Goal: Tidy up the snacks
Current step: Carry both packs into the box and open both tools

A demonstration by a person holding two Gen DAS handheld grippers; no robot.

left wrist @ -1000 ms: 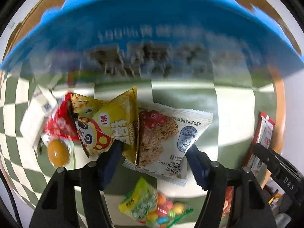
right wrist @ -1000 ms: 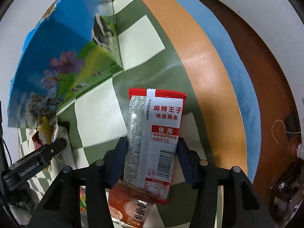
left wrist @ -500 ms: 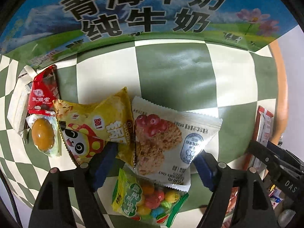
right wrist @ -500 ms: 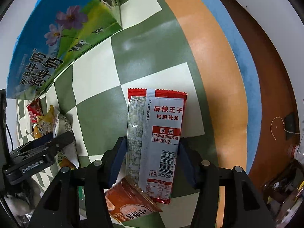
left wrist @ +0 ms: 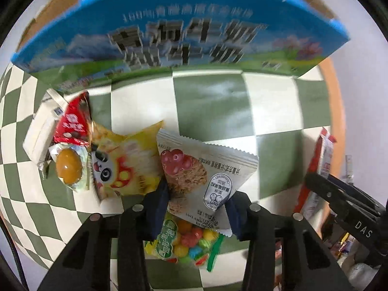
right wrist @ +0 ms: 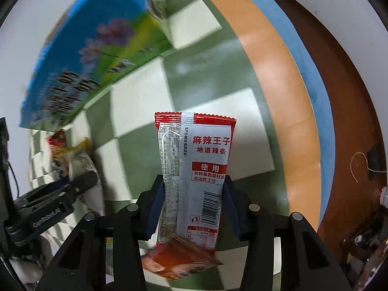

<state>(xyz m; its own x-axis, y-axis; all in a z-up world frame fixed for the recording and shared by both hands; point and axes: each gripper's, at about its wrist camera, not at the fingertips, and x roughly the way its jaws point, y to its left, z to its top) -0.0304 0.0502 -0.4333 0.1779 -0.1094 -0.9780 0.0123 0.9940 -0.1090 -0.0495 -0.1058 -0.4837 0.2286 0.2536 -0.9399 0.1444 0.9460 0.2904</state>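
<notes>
Both tongs are clamped on snacks: the left gripper (left wrist: 197,208) pinches a white oat bar packet (left wrist: 203,172), and the right gripper (right wrist: 192,203) squeezes a red-and-white spicy strip packet (right wrist: 194,169) upright between its fingers. Under the left one, a candy bag (left wrist: 186,242) lies on the checkered tablecloth (left wrist: 218,111), with a yellow panda bag (left wrist: 126,165) and an egg pack (left wrist: 69,165) just beside. A blue milk box (left wrist: 181,31) stands at the cloth's far edge, and an orange packet (right wrist: 179,257) lies under the right gripper.
</notes>
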